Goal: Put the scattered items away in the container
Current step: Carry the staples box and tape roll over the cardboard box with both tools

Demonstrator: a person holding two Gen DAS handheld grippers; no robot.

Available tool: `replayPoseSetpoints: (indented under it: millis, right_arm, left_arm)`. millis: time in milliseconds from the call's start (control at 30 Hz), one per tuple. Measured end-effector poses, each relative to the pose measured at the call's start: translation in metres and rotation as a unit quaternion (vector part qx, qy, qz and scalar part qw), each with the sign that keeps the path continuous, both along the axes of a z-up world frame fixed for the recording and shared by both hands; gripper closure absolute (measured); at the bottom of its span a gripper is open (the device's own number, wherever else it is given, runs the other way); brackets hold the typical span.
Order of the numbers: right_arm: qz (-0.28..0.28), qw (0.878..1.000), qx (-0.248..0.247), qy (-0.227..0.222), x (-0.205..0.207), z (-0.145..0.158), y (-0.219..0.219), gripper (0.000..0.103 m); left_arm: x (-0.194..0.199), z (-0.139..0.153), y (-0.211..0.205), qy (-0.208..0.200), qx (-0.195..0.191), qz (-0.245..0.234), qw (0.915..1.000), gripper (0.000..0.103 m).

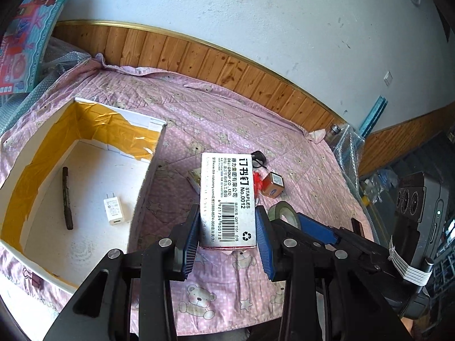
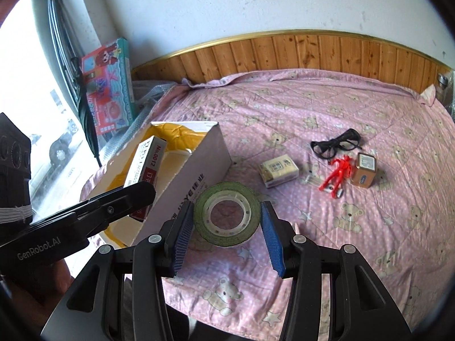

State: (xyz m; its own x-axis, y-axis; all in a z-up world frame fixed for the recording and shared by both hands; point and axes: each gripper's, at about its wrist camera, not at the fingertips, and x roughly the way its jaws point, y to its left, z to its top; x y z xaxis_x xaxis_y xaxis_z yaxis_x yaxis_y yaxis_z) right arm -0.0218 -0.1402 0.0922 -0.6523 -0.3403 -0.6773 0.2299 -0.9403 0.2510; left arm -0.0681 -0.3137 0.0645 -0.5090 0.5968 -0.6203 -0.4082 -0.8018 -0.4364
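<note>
Left gripper [image 1: 227,221] has its blue fingers [image 1: 191,236] clamped on a white staples box [image 1: 227,199], label side up – in the right wrist view that box [image 2: 145,167] sits over the open cardboard box [image 2: 199,167], partly inside its rim. Right gripper [image 2: 227,221] is pinching a roll of green tape [image 2: 226,213] on edge between its pads, held above the pink bear-print bedspread [image 2: 355,227] just beside the box's near corner.

Inside the container – white walls with yellow tape lining – a dark marker [image 1: 67,199] and a white charger plug [image 1: 113,209] lie flat on the bottom, close together but not touching.

Further out on the bed, still loose: a small pale packet [image 2: 280,170], a red toy figure [image 2: 337,174], a brown and gold little box [image 2: 364,170] right next to it, and black glasses [image 2: 335,143] behind those. Wood panelling [image 2: 312,54] runs along the far edge, and a colourful toy box [image 2: 109,85] leans at the back left
</note>
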Motion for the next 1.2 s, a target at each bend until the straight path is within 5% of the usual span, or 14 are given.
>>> replayPoseSetpoints:
  millis: [867, 1200]
  right_arm:
    - [0.137, 0.990, 0.007, 0.025, -0.057, 0.026, -0.141, 0.053]
    - [0.168, 0.984, 0.047, -0.023, -0.117, 0.002, -0.182, 0.053]
  left_arm:
    - [-0.054, -0.016, -0.150, -0.054, -0.007, 0.171, 0.9839, 0.065]
    - [-0.078, -0.037, -0.155, -0.095, -0.018, 0.165, 0.9815, 0.065]
